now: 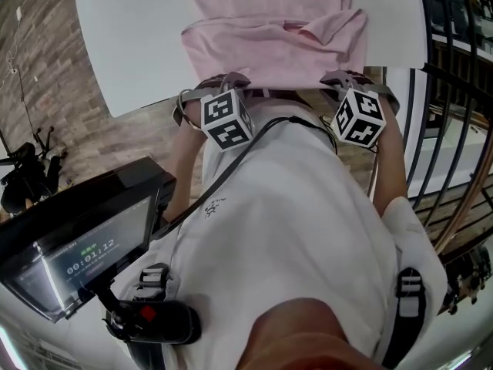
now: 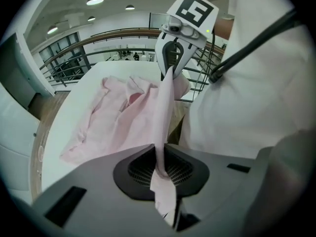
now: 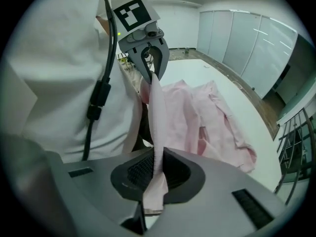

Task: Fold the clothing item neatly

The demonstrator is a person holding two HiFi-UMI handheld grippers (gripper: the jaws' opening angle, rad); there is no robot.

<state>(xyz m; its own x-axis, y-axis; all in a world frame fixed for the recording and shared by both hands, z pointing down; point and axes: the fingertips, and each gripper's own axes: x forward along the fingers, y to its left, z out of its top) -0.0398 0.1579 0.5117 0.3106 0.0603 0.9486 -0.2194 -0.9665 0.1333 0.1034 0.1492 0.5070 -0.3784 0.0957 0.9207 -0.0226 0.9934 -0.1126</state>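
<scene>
A pink shirt lies crumpled on the white table, and its near edge is lifted off the table's front edge. My left gripper is shut on that edge at the left, with a strip of pink cloth pinched between its jaws. My right gripper is shut on the same edge at the right, cloth clamped in its jaws. The edge is stretched taut between the two. Each gripper view shows the other gripper holding the cloth, close to the person's white top.
A dark screen with a timer sits at lower left on a mount. A black railing runs along the right. Wood-pattern floor lies left of the table. The rest of the shirt spreads over the tabletop.
</scene>
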